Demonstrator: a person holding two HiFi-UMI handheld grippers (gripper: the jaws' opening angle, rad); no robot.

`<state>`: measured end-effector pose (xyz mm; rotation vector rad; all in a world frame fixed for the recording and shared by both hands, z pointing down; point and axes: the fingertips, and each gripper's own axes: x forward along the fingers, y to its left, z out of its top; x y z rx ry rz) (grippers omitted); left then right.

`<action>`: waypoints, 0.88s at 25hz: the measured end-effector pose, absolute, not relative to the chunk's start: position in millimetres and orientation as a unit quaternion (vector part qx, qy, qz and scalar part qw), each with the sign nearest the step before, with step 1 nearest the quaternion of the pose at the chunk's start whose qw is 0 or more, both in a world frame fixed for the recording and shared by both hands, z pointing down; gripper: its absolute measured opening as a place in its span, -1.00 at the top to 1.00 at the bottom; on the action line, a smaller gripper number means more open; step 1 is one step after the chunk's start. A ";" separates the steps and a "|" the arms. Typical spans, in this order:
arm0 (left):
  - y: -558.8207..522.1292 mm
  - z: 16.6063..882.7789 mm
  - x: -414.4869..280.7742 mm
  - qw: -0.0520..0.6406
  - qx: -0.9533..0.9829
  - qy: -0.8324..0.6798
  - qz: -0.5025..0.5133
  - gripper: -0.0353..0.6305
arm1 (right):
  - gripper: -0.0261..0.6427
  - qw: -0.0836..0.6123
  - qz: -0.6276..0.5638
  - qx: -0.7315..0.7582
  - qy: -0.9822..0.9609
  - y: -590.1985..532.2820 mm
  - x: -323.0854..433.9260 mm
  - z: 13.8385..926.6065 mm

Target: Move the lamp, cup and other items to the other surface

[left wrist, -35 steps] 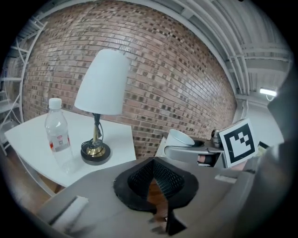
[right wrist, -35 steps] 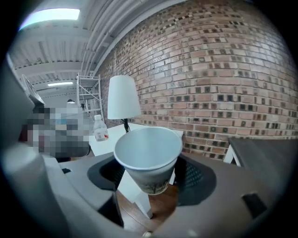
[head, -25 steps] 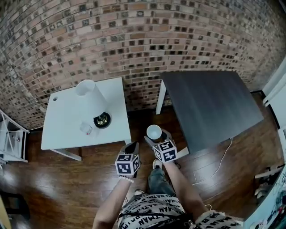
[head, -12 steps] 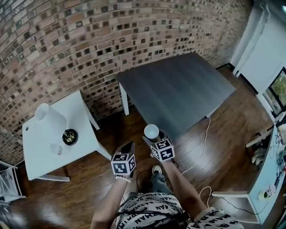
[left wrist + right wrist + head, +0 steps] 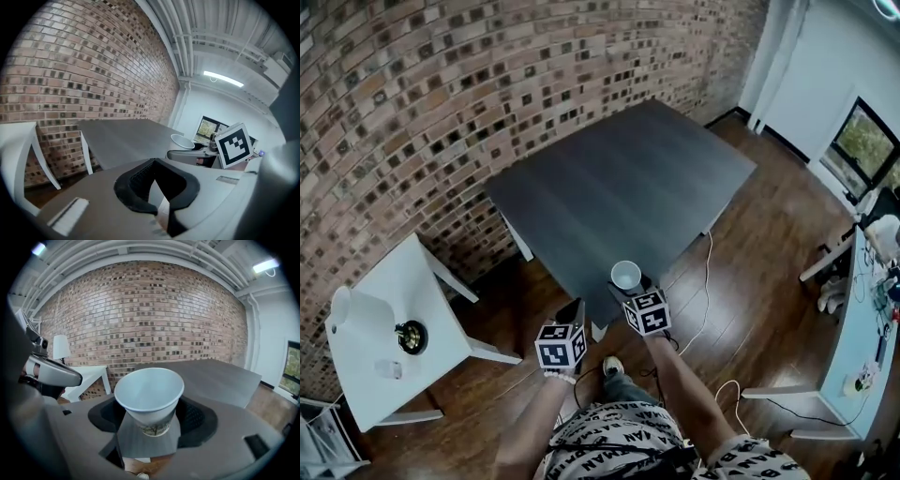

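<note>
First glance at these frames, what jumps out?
The white paper cup stands upright, clamped in the right gripper, by the near edge of the big dark table. At far left, the white side table holds the lamp, against the brick wall.

— What was the person wearing?
— A white top (image 5: 619, 448) with black lettering, blue jeans (image 5: 623, 386).
— The left gripper (image 5: 572, 311) and right gripper (image 5: 628, 287)?
— Grey, each carrying a black-and-white marker cube (image 5: 561, 345).
</note>
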<state>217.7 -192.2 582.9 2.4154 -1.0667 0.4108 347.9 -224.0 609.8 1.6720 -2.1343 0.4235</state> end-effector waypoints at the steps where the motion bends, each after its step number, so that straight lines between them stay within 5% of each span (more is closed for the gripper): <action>1: -195.8 584.7 229.9 0.232 0.882 -0.381 0.152 0.89 | -0.10 0.196 0.154 0.604 -0.757 -226.6 361.9 612.6; 22: -271.2 644.9 373.2 0.240 0.889 -0.335 0.199 0.89 | -0.10 0.207 0.189 0.654 -0.703 -287.5 533.7 704.0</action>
